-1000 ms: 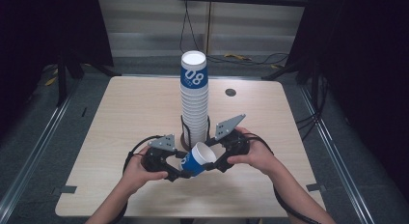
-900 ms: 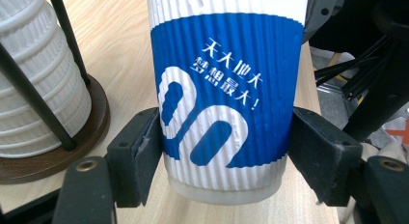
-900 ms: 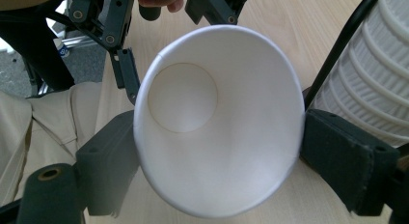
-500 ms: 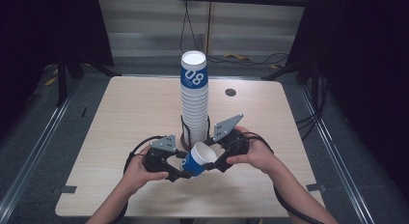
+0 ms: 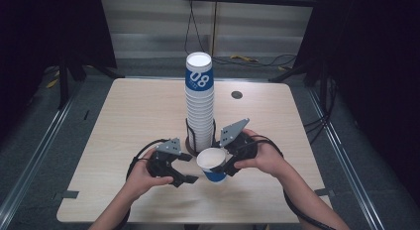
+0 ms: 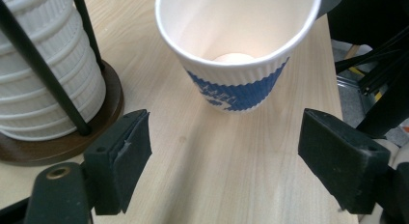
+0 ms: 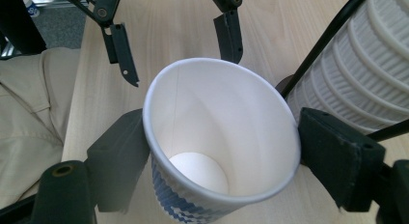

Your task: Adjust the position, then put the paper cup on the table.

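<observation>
A tall stack of white ribbed paper cups (image 5: 199,106), its top cup printed blue, stands in a black-rod holder on a round wooden base (image 6: 62,147) at the table's middle. Just in front of it my right gripper (image 5: 223,160) is shut on a single blue-and-white cup (image 5: 213,163), tilted with its mouth toward me. In the right gripper view both pads press the cup (image 7: 222,137) below its rim. My left gripper (image 5: 190,168) stands open just left of the cup, apart from it. In the left gripper view the cup (image 6: 236,50) lies ahead of the wide jaws, the stack (image 6: 43,74) at left.
The light wooden table (image 5: 124,121) has a small black round insert (image 5: 236,95) at the back right. Cables trail from both grippers over the front edge. A beige sleeve (image 7: 29,113) lies at left in the right gripper view. Dark floor and metal rails surround the table.
The right gripper and its cup have shifted slightly to the right, leaving a small gap to the left gripper. The stack has not moved.
</observation>
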`<action>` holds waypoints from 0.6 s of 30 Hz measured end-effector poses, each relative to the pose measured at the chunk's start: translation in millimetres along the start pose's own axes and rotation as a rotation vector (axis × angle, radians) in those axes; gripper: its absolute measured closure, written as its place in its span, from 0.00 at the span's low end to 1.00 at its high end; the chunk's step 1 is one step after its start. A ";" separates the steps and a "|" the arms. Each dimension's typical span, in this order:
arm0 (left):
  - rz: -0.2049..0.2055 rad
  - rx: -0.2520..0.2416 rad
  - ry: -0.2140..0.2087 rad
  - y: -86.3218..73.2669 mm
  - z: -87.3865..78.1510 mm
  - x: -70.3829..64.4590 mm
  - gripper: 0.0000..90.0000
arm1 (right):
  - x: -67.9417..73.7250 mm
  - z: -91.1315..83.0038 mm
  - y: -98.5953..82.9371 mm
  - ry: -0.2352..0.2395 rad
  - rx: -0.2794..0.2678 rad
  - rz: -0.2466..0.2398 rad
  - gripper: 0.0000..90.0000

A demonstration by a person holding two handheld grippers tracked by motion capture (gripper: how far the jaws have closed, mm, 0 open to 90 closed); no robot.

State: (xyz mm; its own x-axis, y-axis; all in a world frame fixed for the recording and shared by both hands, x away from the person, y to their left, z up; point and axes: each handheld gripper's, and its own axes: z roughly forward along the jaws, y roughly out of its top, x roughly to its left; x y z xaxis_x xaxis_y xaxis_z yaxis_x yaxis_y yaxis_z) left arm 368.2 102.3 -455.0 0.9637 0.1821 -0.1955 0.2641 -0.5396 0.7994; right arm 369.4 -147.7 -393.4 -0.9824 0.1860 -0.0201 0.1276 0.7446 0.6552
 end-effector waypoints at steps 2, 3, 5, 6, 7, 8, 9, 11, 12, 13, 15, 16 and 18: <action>0.004 0.011 0.012 -0.1 -0.5 -0.1 0.21 | -0.6 0.6 -0.5 -0.004 0.001 -0.003 0.22; 0.005 0.014 0.014 -0.4 -0.7 -0.3 0.21 | -0.7 1.0 -0.8 -0.008 0.004 -0.007 0.22; 0.003 0.020 0.021 -1.0 -0.7 -1.1 0.21 | -0.9 2.5 -1.7 -0.020 0.011 -0.012 0.22; 0.010 0.024 0.025 -1.3 -0.8 -1.1 0.21 | -0.9 2.9 -2.2 -0.021 0.007 -0.013 0.22; 0.011 0.029 0.025 -1.5 -1.1 -1.4 0.21 | -0.9 3.6 -3.0 -0.023 0.007 -0.010 0.22; 0.005 0.028 0.026 -1.8 -1.2 -1.9 0.21 | -1.0 4.6 -4.1 -0.032 0.002 -0.012 0.22; 0.009 0.031 0.029 -2.1 -1.5 -2.2 0.21 | -0.8 5.5 -5.4 -0.036 -0.001 -0.015 0.22; 0.011 0.038 0.032 -2.5 -2.5 -3.0 0.21 | -0.3 7.5 -8.1 -0.049 0.001 -0.016 0.22; 0.011 0.041 0.034 -2.7 -3.1 -3.2 0.21 | 0.1 8.3 -9.6 -0.052 -0.006 -0.020 0.21; 0.012 0.040 0.035 -3.1 -3.8 -3.5 0.21 | 0.7 9.0 -10.9 -0.048 -0.010 -0.014 0.21; 0.006 0.035 0.035 -3.9 -4.0 -4.2 0.21 | 1.7 9.6 -13.1 -0.060 -0.017 -0.011 0.21; 0.005 0.035 0.036 -4.6 -3.8 -4.4 0.21 | 2.5 9.8 -14.2 -0.058 -0.015 -0.013 0.21; 0.008 0.050 0.041 -5.2 -3.5 -4.0 0.21 | 3.3 10.0 -15.6 -0.063 -0.010 -0.010 0.21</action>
State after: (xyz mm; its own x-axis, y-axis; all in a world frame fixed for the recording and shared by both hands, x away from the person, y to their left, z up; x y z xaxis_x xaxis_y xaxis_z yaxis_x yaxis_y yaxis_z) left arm 362.8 107.3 -456.4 0.9636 0.2107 -0.1644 0.2587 -0.5817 0.7712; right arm 365.5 -152.3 -411.3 -0.9730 0.2188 -0.0738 0.1161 0.7399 0.6626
